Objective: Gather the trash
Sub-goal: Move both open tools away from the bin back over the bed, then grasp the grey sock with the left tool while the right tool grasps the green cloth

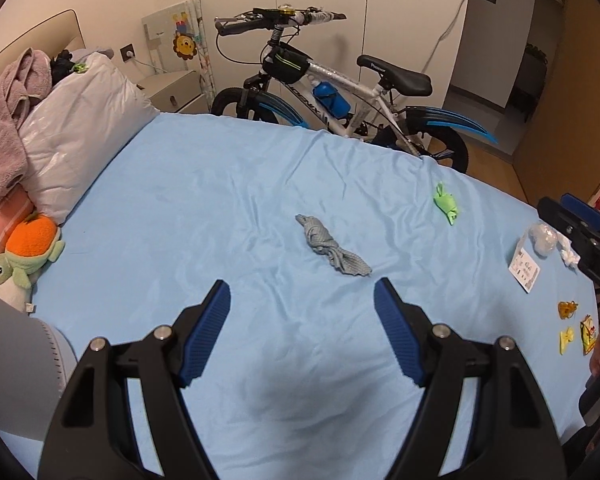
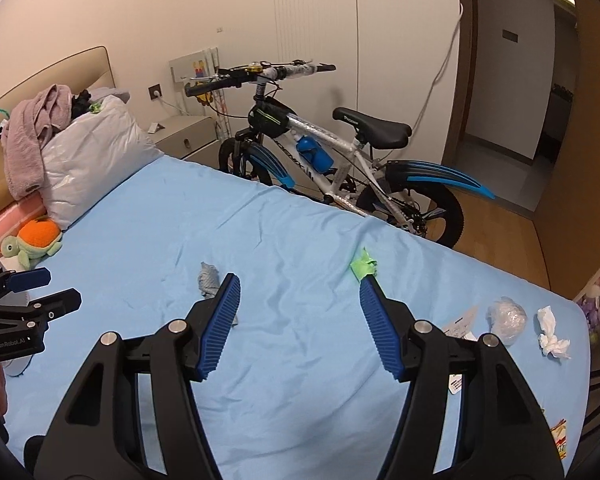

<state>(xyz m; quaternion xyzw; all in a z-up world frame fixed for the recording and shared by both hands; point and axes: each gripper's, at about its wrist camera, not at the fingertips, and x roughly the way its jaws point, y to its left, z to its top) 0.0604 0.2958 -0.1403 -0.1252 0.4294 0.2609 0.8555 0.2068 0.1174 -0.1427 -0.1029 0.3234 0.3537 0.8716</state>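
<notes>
Both tools hang above the bed [image 1: 204, 200] with its light blue sheet, and neither is carrying anything. The left tool [image 1: 302, 292] has its blue-padded jaws spread wide, only bare sheet showing between them. The right tool [image 2: 300, 286] is wide apart too, nothing between the pads.

Now the trash, scattered across the sheet. Just beyond the left tool lies a crumpled grey wrapper [image 1: 332, 250], twisted and flat on the sheet; in the right wrist view its end sits behind the left finger [image 2: 220, 320] of the right tool. Farther toward the far edge rests a bright green scrap [image 1: 446, 202], and in the right view it sits right at the tip of the right finger. Over toward the foot of the bed there is a cluster: a white printed card [image 1: 524, 270], a clear crumpled plastic ball [image 2: 507, 318] beside it, and a wadded white tissue [image 2: 552, 336] just apart from that. Nearer the edge lie small yellow and orange wrappers [image 1: 568, 310].

At the head end a plush turtle [image 1: 28, 256] leans by a white pillow [image 1: 84, 128]. A white and blue bicycle [image 1: 340, 96] stands behind the bed.
</notes>
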